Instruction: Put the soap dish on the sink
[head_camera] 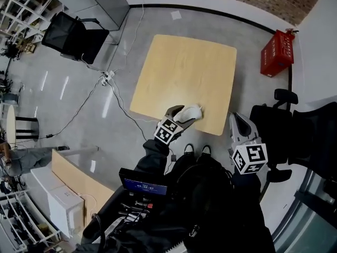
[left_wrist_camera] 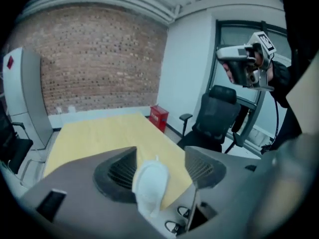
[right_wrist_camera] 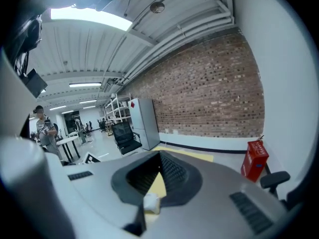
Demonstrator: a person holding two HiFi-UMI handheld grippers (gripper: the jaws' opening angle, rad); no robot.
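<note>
The white soap dish point(head_camera: 190, 111) hangs just above the near edge of the light wooden table point(head_camera: 184, 73), and my left gripper point(head_camera: 183, 117) is shut on it. In the left gripper view the dish point(left_wrist_camera: 149, 183) stands on edge between the dark ribbed pads point(left_wrist_camera: 118, 172), pressed against the left one. The table point(left_wrist_camera: 99, 133) lies well below it. My right gripper point(head_camera: 236, 120) hovers off the table's near right corner. Its tips are together, with nothing held. It also shows high up in the left gripper view, the right gripper point(left_wrist_camera: 244, 63) raised in a hand.
A red box point(head_camera: 276, 51) stands by the far right wall. Black office chairs sit at the right point(head_camera: 284, 136) and far left point(head_camera: 73, 36). A cable and power strip point(head_camera: 108, 78) lie on the floor left of the table. A small screen point(head_camera: 142, 186) hangs at my chest.
</note>
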